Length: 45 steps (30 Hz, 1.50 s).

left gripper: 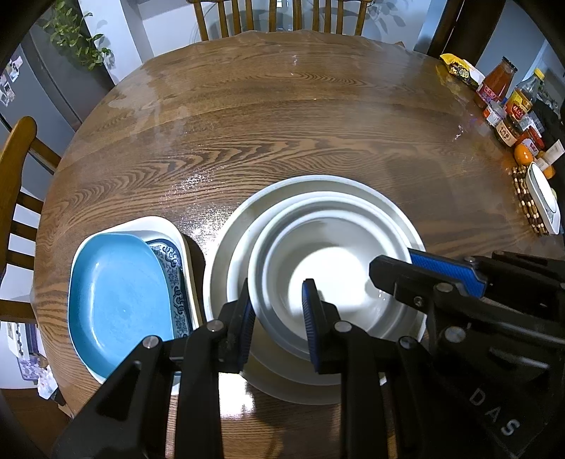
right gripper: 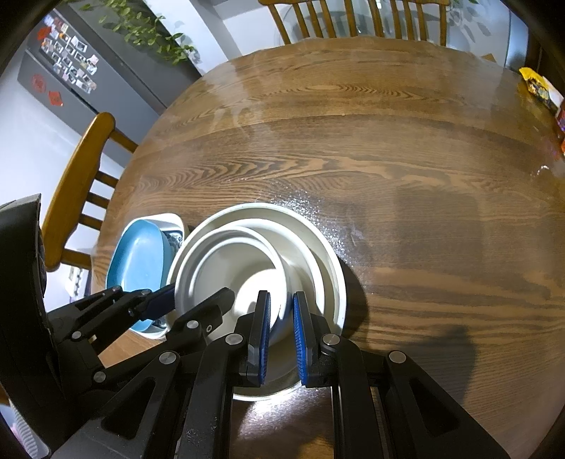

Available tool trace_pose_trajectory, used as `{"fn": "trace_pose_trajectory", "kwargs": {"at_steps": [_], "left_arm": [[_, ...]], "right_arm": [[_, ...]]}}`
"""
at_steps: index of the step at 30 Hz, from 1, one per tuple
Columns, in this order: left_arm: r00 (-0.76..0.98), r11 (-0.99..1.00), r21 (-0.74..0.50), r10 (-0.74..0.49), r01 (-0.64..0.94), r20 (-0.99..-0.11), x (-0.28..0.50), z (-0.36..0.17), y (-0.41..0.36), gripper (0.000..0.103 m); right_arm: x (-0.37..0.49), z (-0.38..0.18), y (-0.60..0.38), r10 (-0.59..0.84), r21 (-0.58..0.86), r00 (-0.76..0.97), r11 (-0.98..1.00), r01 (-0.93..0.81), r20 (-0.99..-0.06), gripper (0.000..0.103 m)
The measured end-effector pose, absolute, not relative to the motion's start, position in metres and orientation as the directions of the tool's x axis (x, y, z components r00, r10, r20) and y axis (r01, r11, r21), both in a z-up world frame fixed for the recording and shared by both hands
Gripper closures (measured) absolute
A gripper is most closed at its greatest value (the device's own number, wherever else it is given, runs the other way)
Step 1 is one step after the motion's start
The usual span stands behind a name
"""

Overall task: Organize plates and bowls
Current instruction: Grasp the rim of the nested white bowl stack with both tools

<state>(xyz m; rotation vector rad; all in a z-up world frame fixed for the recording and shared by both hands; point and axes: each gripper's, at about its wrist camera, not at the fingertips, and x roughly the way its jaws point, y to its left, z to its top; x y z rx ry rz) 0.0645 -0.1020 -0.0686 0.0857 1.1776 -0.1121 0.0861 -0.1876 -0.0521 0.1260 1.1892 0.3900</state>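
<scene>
Nested white bowls (left gripper: 328, 257) sit in a wide white plate (left gripper: 226, 243) near the table's front edge. My left gripper (left gripper: 277, 305) straddles the inner bowl's left rim, one finger outside, one inside, jaws open with a gap. My right gripper (right gripper: 281, 310) straddles the same bowl's right rim (right gripper: 282, 268), jaws narrowly apart; it also shows in the left wrist view (left gripper: 406, 272). A blue plate (left gripper: 116, 296) lies stacked on a blue-patterned dish (left gripper: 174, 268) and a white dish (left gripper: 155, 224) to the left. The stack also shows in the right wrist view (right gripper: 141, 257).
The round wooden table (left gripper: 282, 123) stretches ahead. Bottles, jars and an orange (left gripper: 512, 106) crowd its right edge, with a white dish on a beaded mat (left gripper: 540, 197). Wooden chairs (left gripper: 279, 17) stand at the far side and left.
</scene>
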Motion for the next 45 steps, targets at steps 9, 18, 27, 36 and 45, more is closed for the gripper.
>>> {"fn": "trace_pose_trajectory", "kwargs": {"at_steps": [9,18,27,36,45], "left_arm": [[0.382,0.991,0.011,-0.040,0.130,-0.923,0.0632,-0.0695,-0.1046,0.080],[0.382,0.992,0.008,-0.041,0.128,-0.923,0.0631,-0.0691,-0.1044,0.079],[0.382,0.992,0.008,-0.042,0.127,-0.923,0.0632,-0.0688,-0.1045,0.079],[0.394,0.992,0.015,-0.036,0.124,-0.919,0.0609,-0.0659,-0.1037,0.078],[0.405,0.993,0.015,-0.036,0.120,-0.913,0.0581,-0.0636,-0.1019,0.078]], "right_arm": [[0.0861,-0.0509,-0.1849,0.350,0.283,0.325,0.930,-0.235,-0.879,0.089],[0.0853,-0.0508,-0.1842,0.349,0.283,0.326,0.930,-0.235,-0.878,0.089],[0.0850,-0.0507,-0.1840,0.350,0.283,0.326,0.930,-0.236,-0.878,0.089],[0.0840,-0.0499,-0.1834,0.352,0.286,0.328,0.930,-0.233,-0.877,0.089],[0.0823,-0.0465,-0.1828,0.355,0.290,0.332,0.929,-0.231,-0.874,0.089]]}}
